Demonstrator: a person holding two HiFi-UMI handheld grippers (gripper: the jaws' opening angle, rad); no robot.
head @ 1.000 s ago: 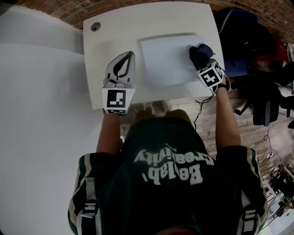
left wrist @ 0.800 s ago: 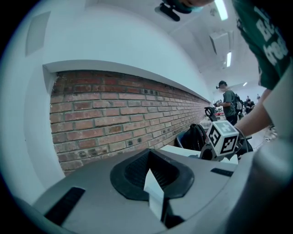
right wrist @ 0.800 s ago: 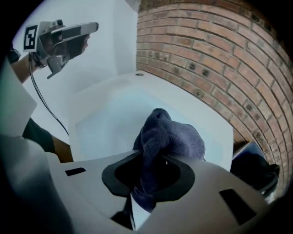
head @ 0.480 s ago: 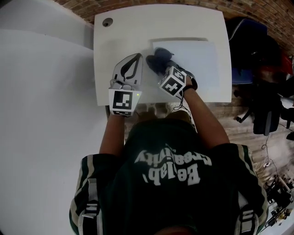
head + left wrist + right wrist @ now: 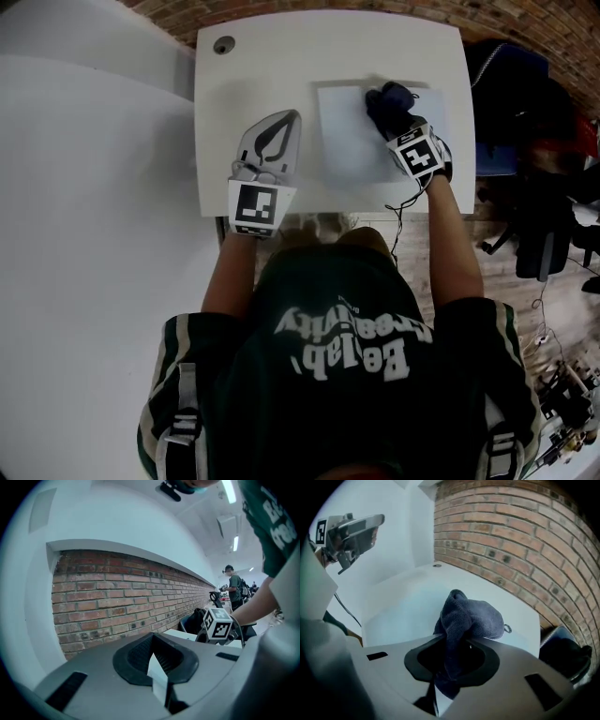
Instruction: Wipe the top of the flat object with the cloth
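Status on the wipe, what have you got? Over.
Right gripper shut on cloth, cloth on flat object, far-right area. Left gripper shut, empty, over table. Nothing blocking.

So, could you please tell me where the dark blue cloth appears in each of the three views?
Head view: the dark blue cloth sits bunched on the pale flat sheet, upper right of the white table.
Left gripper view: cannot be made out; only the right gripper's marker cube shows, right of centre.
Right gripper view: dead centre, clamped between the jaws.
Shared landmark: the red brick wall.
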